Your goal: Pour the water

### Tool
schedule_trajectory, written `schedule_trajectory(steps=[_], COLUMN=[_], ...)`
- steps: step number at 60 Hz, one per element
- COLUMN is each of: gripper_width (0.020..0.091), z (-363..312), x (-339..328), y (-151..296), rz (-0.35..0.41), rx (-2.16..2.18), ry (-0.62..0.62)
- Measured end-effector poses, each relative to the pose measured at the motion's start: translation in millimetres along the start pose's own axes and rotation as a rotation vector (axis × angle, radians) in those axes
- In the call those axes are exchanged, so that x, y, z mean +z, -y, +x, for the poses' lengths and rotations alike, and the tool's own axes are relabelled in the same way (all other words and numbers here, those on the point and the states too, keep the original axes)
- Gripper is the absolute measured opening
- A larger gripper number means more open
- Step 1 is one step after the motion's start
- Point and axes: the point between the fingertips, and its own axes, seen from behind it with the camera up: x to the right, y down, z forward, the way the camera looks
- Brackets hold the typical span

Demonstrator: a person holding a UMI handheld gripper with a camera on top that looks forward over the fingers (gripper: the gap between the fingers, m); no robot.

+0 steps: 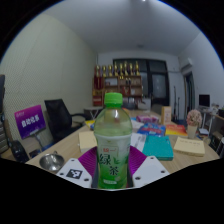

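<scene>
Between the two fingers of the tool (111,176) stands a clear plastic bottle with a green cap and a green-and-white label (112,140), its long axis upright and its cap pointing straight up. Both purple pads (88,160) sit close against the lower body of the bottle, one at each side, so the tool appears to hold it, narrow enough to press on the label. Behind the bottle spreads a wooden desk (70,150), with a small round metal bowl (52,161) to the bottle's left and a teal book (158,148) to its right. Pouring would call for tipping the upright bottle toward a receiving vessel. The green cap looks closed, so I judge that no water can flow yet.
</scene>
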Motion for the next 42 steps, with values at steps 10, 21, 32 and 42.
schedule_trajectory(steps=[10, 21, 32, 42], gripper_width=[0.0443, 0.0755, 0.0845, 0.0843], z=[0.1, 1.6, -9.3, 1.1], x=[-2.5, -9.0, -43.7, -116.1], y=[-0.2, -14.4, -27.8, -27.4], rz=[0.034, -0.071, -0.129, -0.138], rx=[-0.042, -0.051, -0.022, -0.059], ry=[-0.005, -0.015, 0.041, -0.003])
